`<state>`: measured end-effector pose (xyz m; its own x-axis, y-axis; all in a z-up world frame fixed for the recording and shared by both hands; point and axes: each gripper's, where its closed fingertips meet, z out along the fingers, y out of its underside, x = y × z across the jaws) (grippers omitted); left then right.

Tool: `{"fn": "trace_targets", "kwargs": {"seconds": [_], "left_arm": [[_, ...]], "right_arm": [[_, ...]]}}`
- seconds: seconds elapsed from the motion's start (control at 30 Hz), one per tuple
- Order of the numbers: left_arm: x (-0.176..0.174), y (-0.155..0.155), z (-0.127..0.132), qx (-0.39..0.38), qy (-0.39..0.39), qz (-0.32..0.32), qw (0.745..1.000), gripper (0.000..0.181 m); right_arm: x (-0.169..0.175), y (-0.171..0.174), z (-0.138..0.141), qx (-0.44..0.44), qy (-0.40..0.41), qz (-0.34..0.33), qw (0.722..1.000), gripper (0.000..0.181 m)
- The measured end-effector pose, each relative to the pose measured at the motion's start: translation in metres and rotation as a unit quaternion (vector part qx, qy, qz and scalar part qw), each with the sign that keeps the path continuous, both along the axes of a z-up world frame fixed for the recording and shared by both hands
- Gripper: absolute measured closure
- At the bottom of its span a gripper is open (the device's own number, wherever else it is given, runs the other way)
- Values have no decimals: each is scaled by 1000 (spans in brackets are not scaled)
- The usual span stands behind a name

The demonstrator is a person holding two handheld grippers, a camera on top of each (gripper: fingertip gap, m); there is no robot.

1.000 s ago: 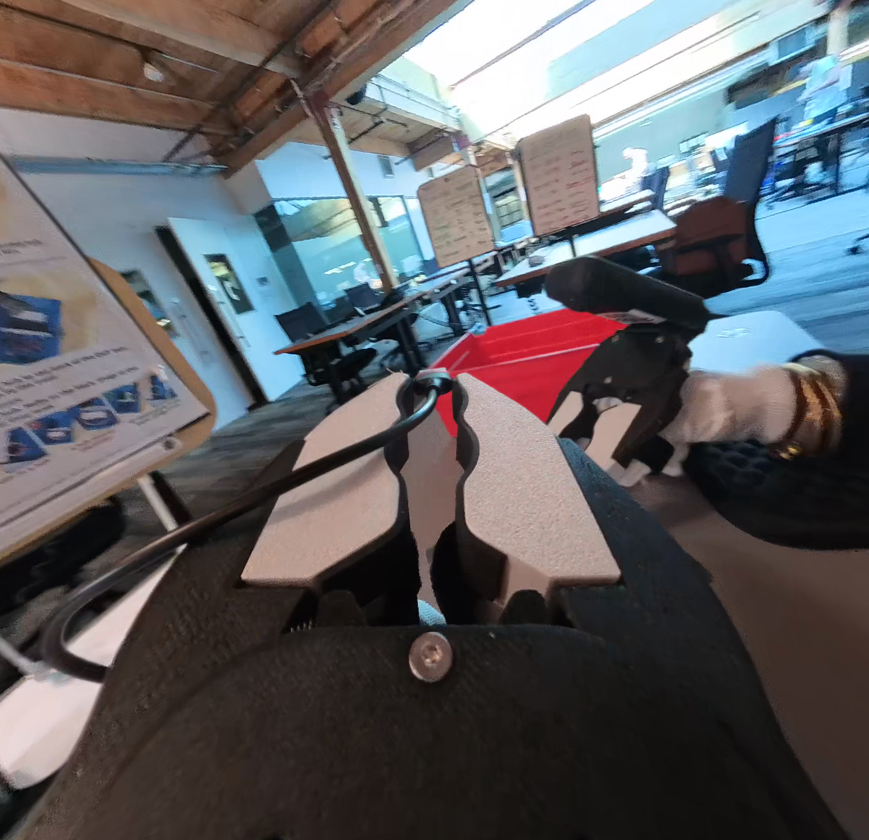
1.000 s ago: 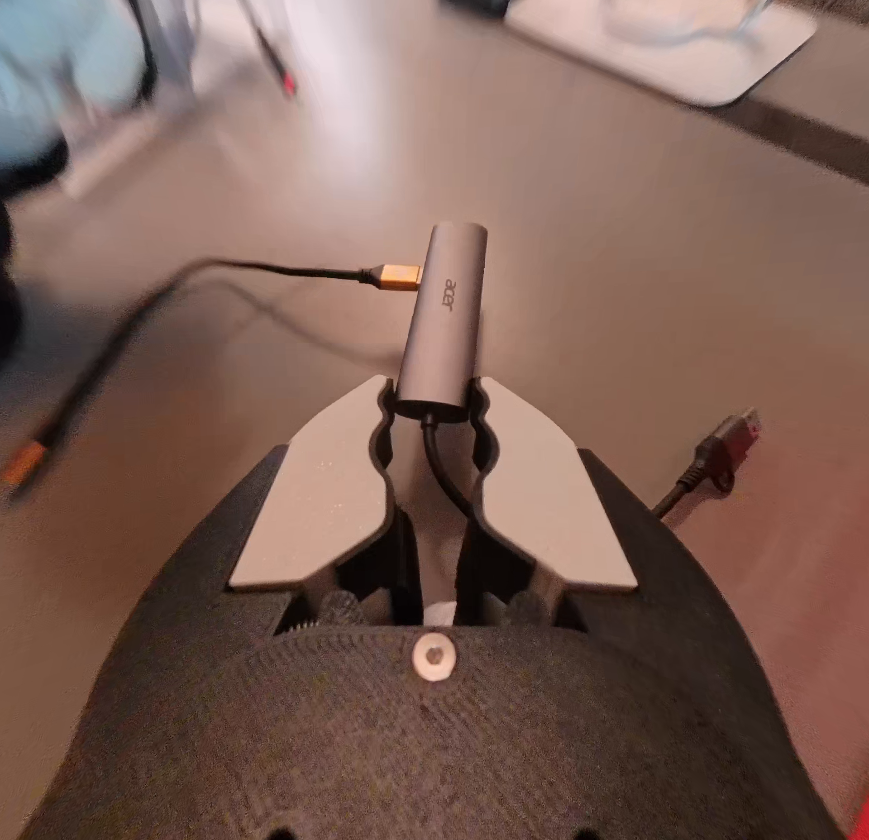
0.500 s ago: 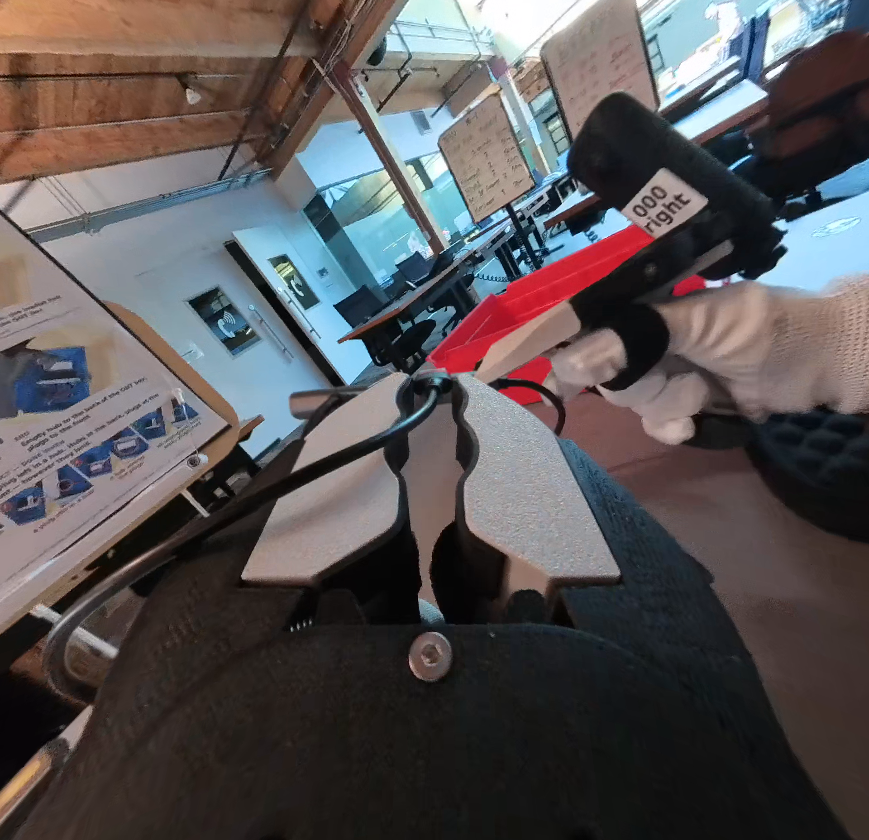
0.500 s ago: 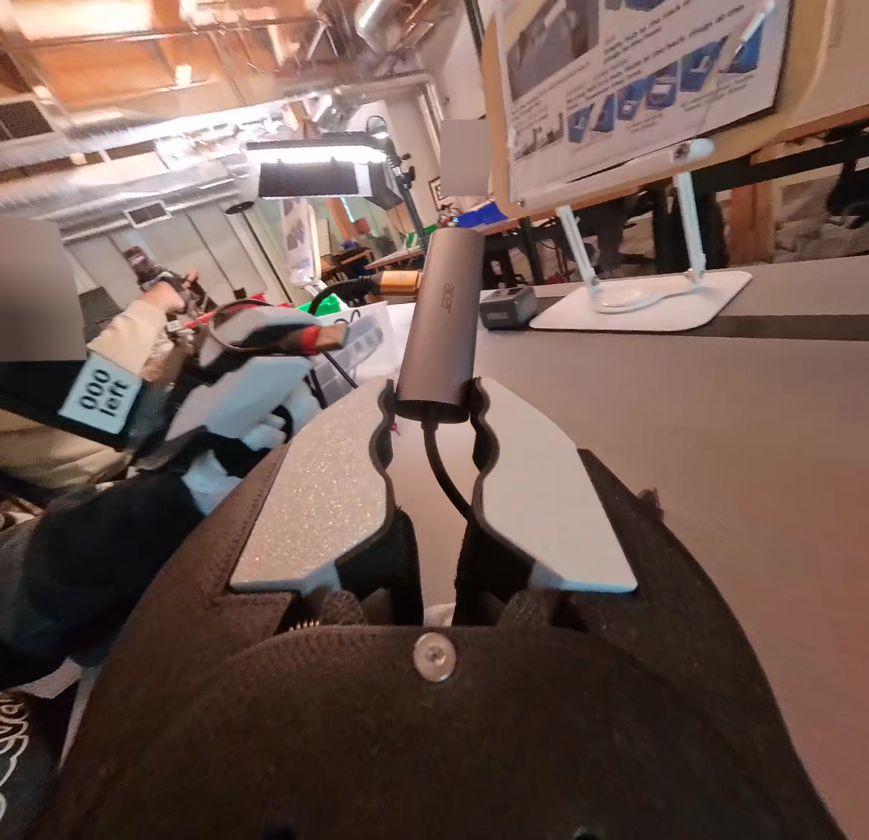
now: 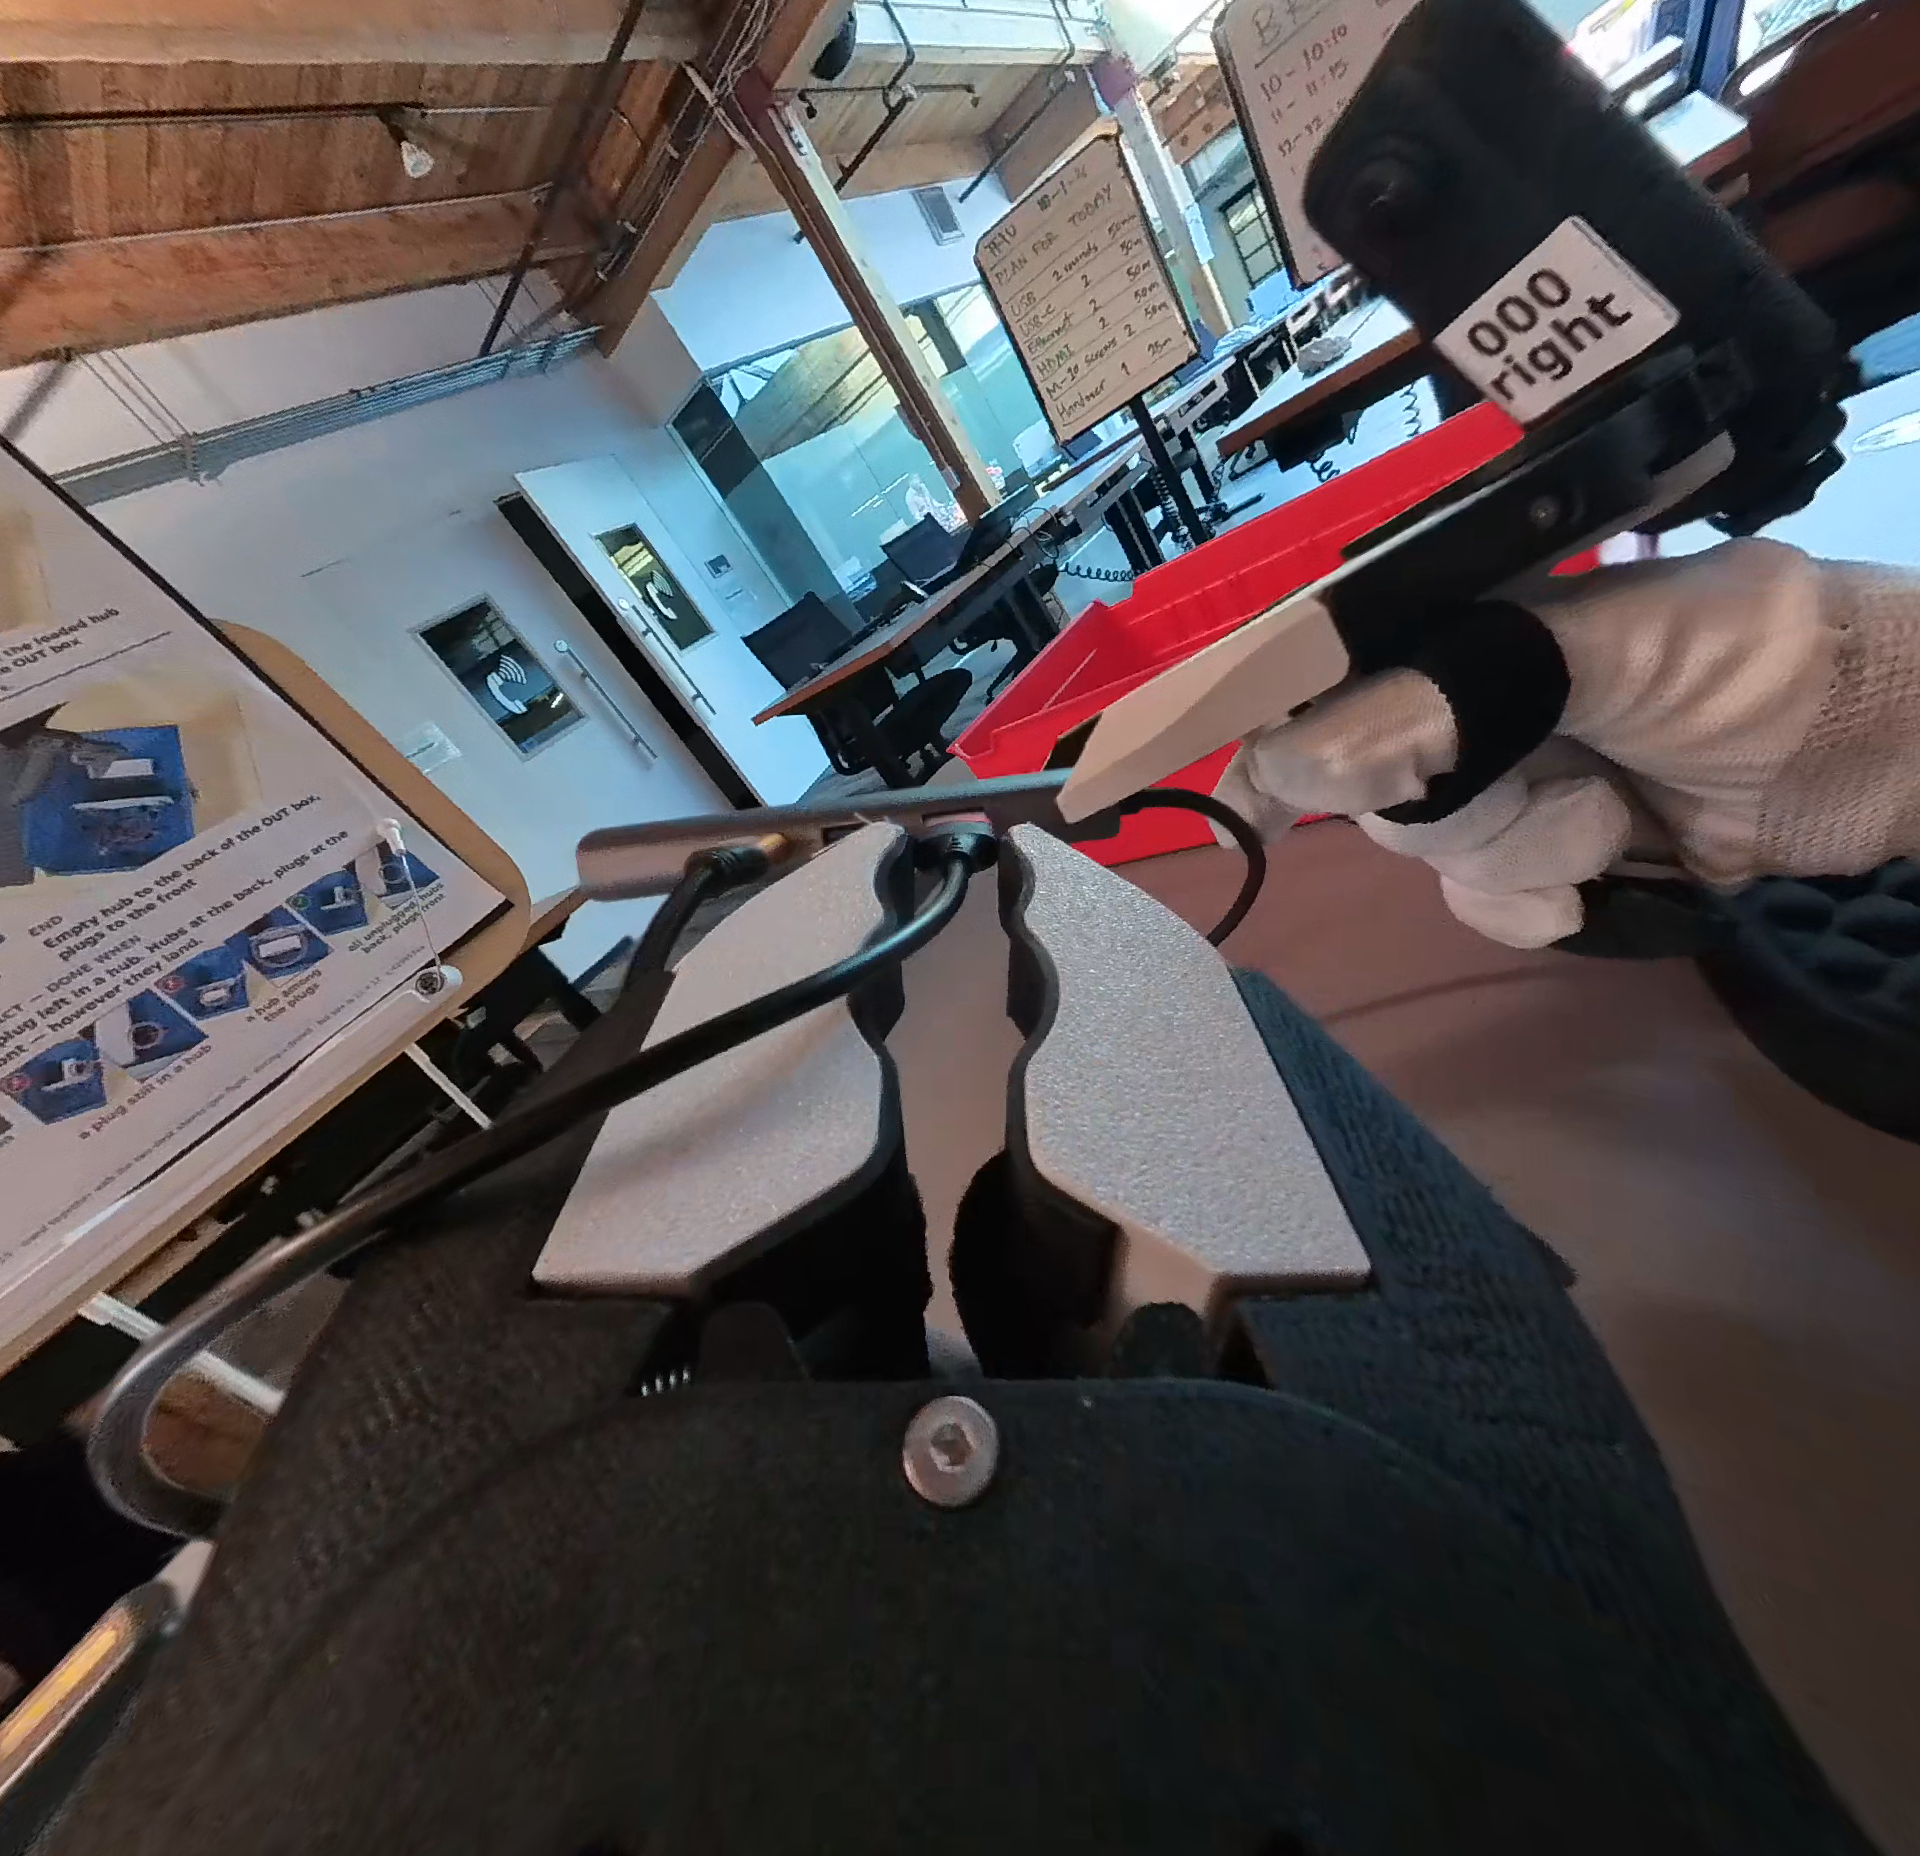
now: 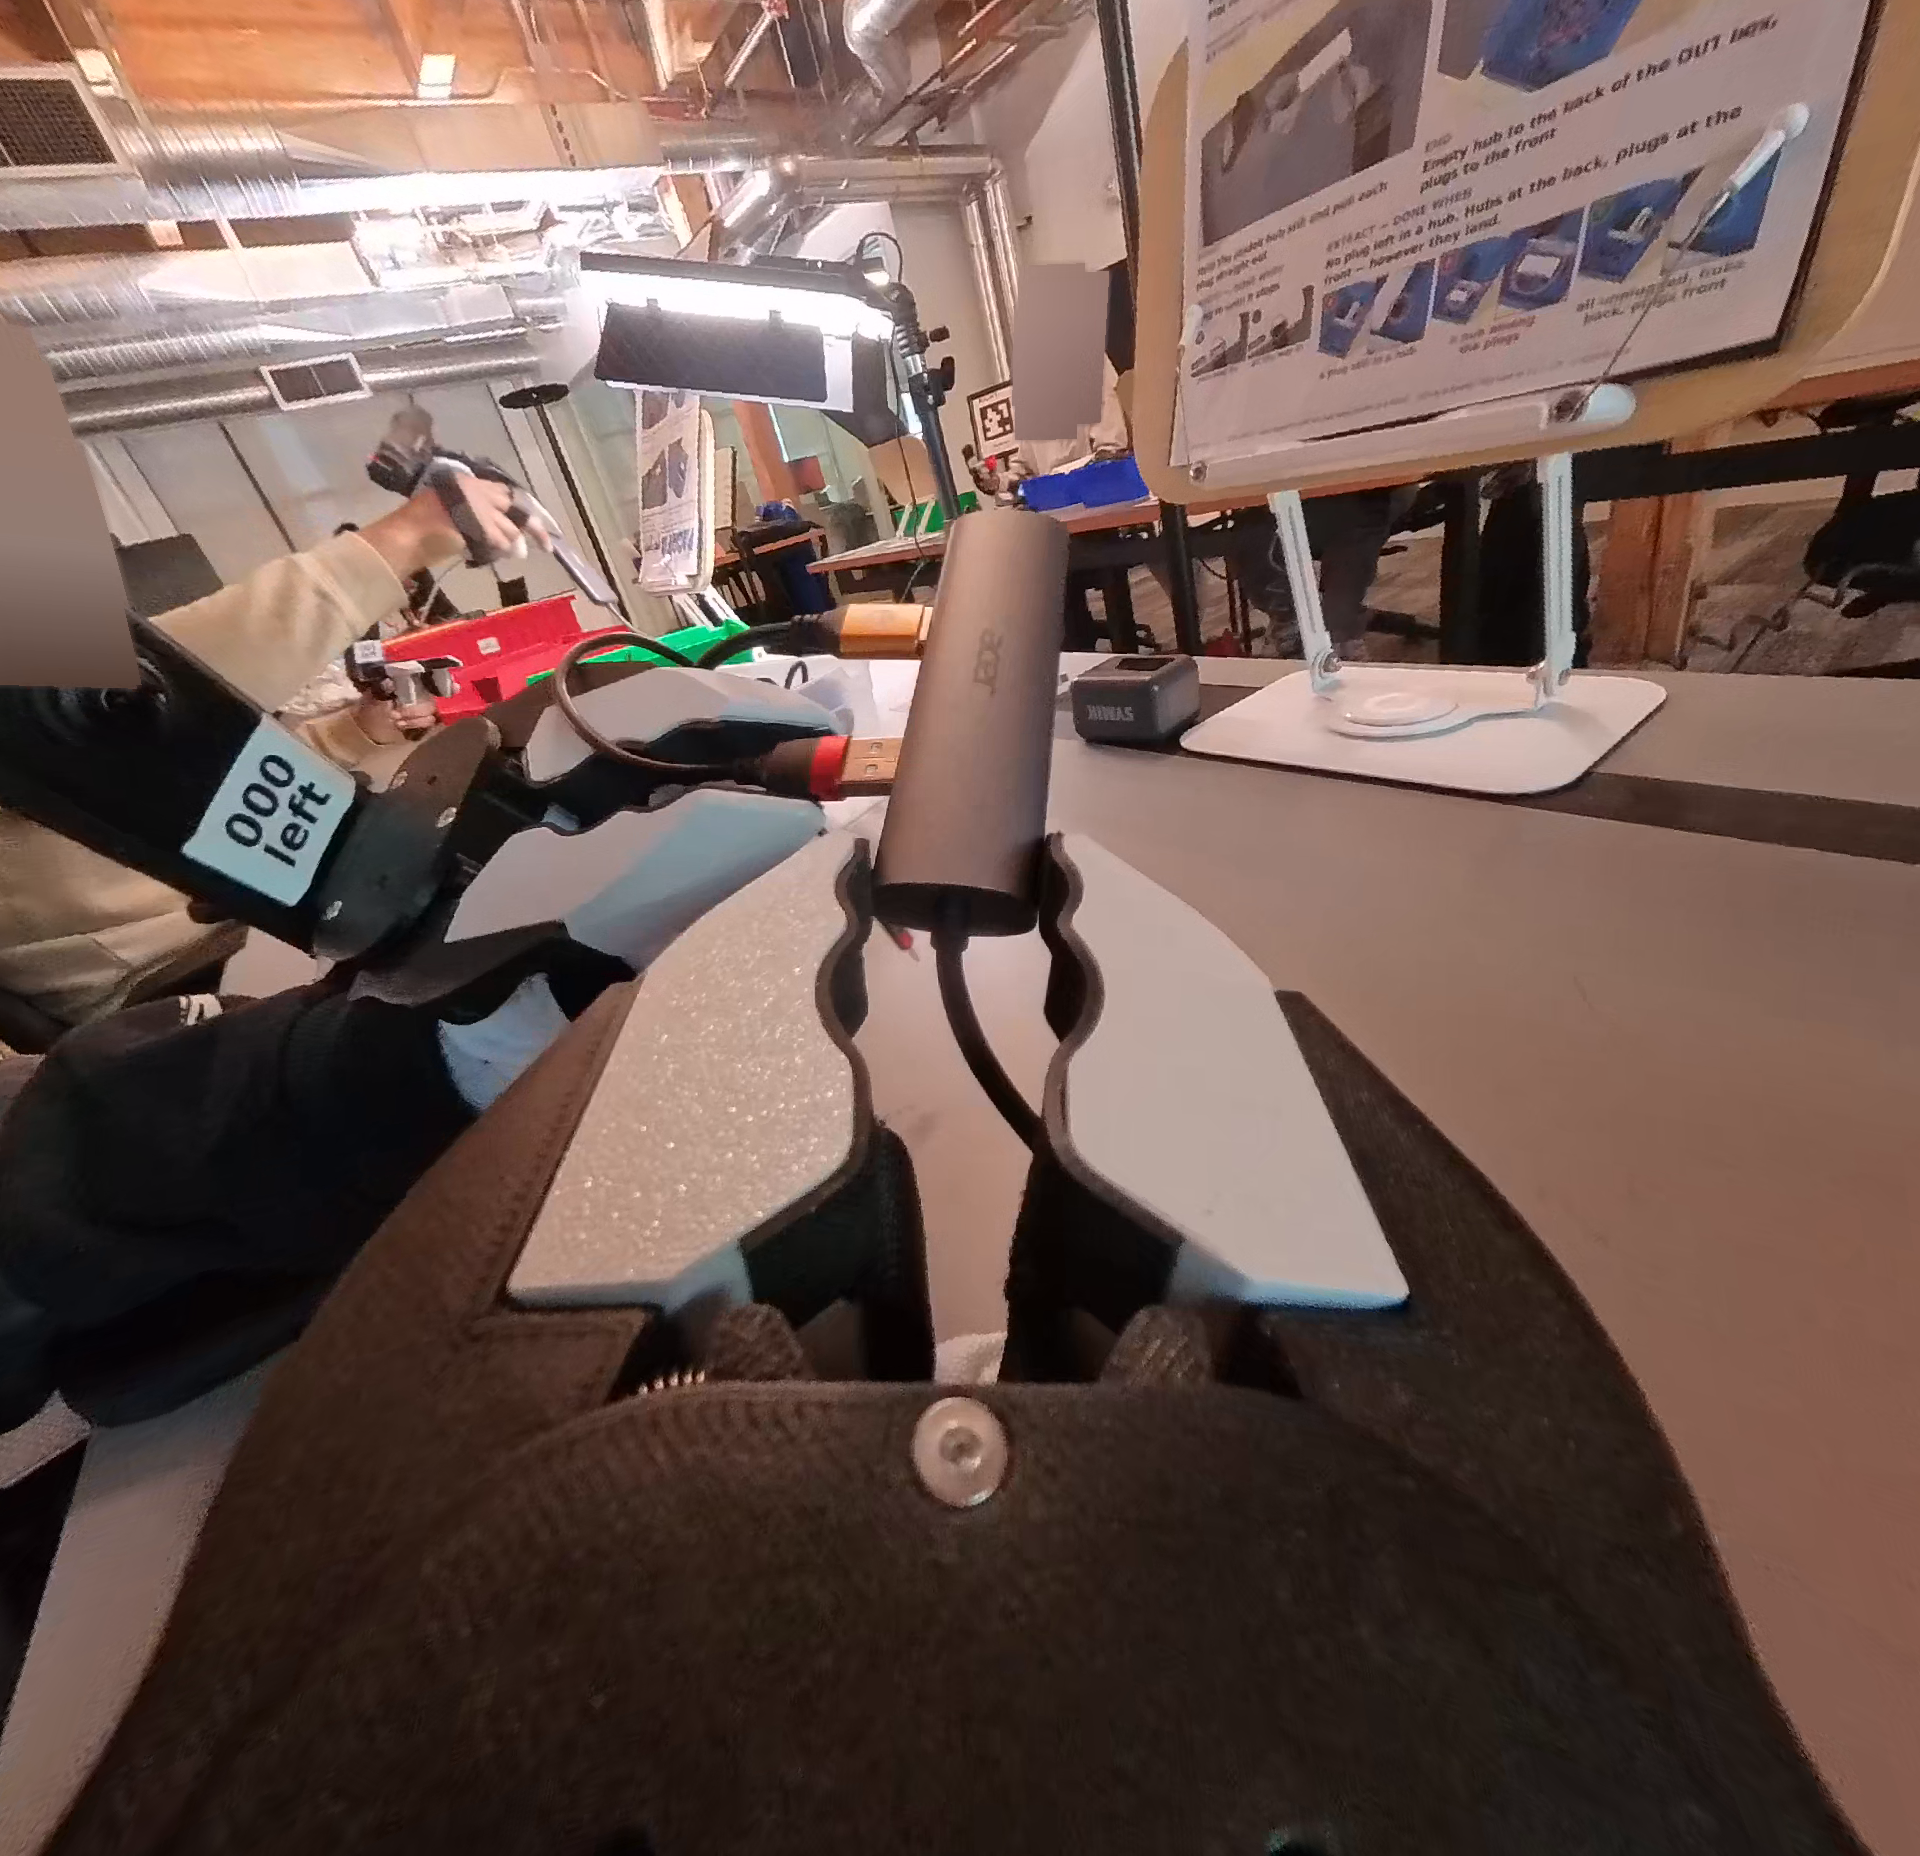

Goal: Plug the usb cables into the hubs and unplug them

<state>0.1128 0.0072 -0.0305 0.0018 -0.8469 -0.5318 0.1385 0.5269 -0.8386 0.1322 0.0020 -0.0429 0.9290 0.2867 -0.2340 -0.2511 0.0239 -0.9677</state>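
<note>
The right gripper (image 6: 951, 897) pinches the hub (image 6: 982, 736) by its cable end, so the grey bar stands out toward 12 o'clock, lifted above the table (image 6: 1558, 1027). At the hub's 9 o'clock the left gripper (image 6: 800, 767) has its fingers pressed on a red-collared plug (image 6: 847, 767), the metal tip just beside the hub's side, perhaps touching; whether it has entered a port I cannot tell. A gold plug (image 6: 883, 630) already sits in a port farther up.

The hub looks stiff, light and smooth (likely to twist in a tip-only pinch). The cable (image 5: 790, 1006) is limp, so the plug shell is the place to hold.

Open room lies toward 3 o'clock over the bare table; a stand (image 6: 1455, 715) and a small black box (image 6: 1132, 700) sit beyond, well clear. A red bin (image 5: 1195, 611) is behind the grippers.
</note>
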Motion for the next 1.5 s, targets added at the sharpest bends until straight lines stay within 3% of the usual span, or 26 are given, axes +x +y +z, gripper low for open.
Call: {"fn": "trace_targets", "kwargs": {"seconds": [0.2,0.4,0.5,0.57,0.73,0.9,0.97,1.03,1.07,1.13,1.23,1.33,1.5], "left_arm": [[-3,-2,5,-20,-8,-16,1000,166],[-5,-2,8,-8,-6,-12,1000,167],[-9,0,18,-48,-17,-23,998,166],[-13,3,24,-87,-29,-39,995,166],[-28,10,47,-150,-81,-80,982,166],[-40,24,62,-229,-107,-117,960,166],[-40,29,61,-273,-102,-142,946,166],[-40,27,60,-321,-84,-193,923,166],[-40,24,59,-347,-68,-230,907,166],[-40,11,55,-403,-13,-316,859,166],[-42,-5,45,-449,60,-401,796,167],[-39,-20,25,-452,139,-419,775,166],[-41,-45,10,-425,201,-446,762,166]], "right_arm": [[-2,-3,6,25,-102,-40,994,150],[5,-1,5,18,-48,-40,998,150],[16,-5,7,26,4,-40,999,150],[21,-6,6,23,-2,-54,998,150],[20,8,-42,-132,-160,-89,974,150],[1,10,-111,-314,-191,-6,930,150],[-8,9,-121,-335,-203,27,920,150],[-13,14,-102,-273,-215,29,937,142],[-17,16,-82,-209,-224,29,952,128],[-25,11,-31,-45,-262,8,964,122],[-36,-19,26,169,-348,-65,920,132],[-51,-36,40,253,-421,-95,866,145],[-60,-27,24,224,-452,-58,862,152]]}}
